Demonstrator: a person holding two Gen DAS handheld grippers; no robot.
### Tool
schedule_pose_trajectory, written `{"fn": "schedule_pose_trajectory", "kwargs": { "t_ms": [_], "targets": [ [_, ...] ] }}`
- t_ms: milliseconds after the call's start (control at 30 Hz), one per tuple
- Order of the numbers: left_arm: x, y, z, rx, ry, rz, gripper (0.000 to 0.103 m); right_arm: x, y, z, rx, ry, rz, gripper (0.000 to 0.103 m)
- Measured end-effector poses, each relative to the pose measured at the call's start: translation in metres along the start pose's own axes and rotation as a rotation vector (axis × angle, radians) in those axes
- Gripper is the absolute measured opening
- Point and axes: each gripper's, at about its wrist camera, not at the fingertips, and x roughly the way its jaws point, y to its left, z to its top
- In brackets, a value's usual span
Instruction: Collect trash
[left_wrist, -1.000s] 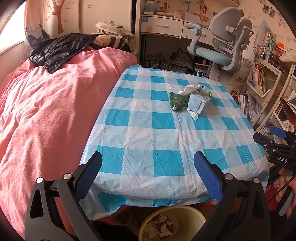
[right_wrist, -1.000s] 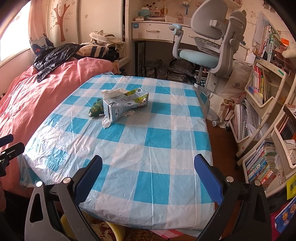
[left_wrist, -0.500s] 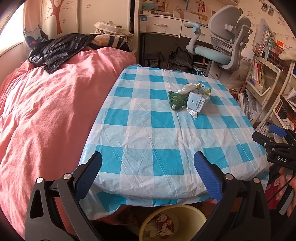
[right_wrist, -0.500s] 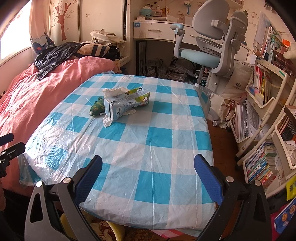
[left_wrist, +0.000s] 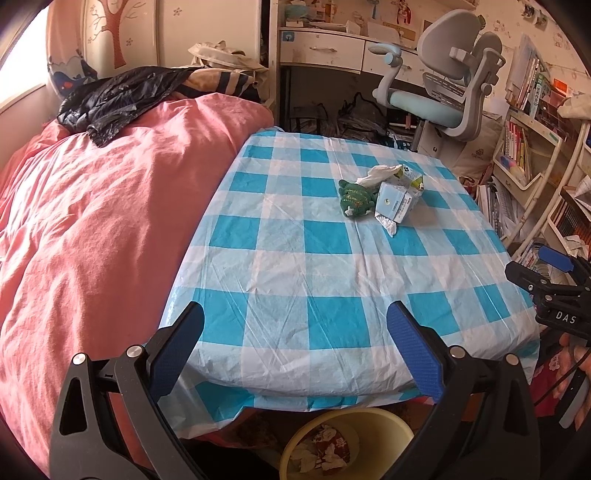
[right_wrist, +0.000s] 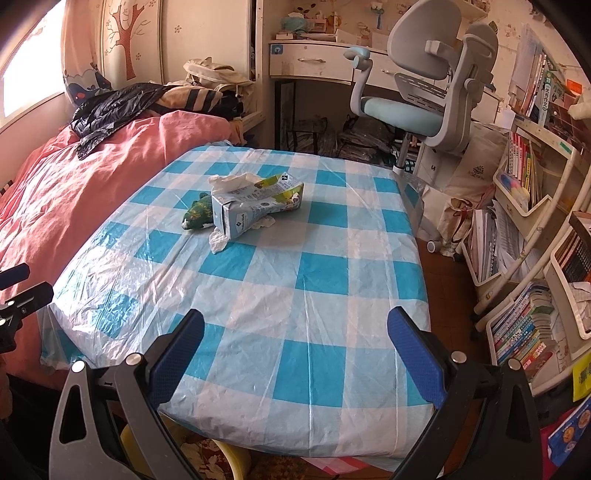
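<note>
On the checked tablecloth (right_wrist: 317, 273) lie one crushed milk carton (right_wrist: 255, 206), one green soft toy (right_wrist: 197, 215) touching its left side, and two crumpled tissues: one (right_wrist: 231, 181) behind the carton, one (right_wrist: 218, 240) in front. One yellow bin (left_wrist: 347, 443) with scraps inside stands below the near table edge. The left gripper (left_wrist: 295, 349) and the right gripper (right_wrist: 295, 349) both hover near that edge, jaws spread wide, holding nothing.

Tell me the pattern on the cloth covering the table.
The tablecloth is a blue and white check, glossy like plastic; the right wrist view shows it best.
</note>
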Motion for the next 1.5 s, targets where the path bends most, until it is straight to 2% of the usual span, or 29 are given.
{"fn": "schedule_pose_trajectory", "kwargs": {
  "t_ms": [1500],
  "targets": [
    [0.010,0.002,-0.002,-0.004,0.032,0.011,0.096,0.007,0.010,-0.002,-0.052,0.041,0.036,0.095]
  ]
}}
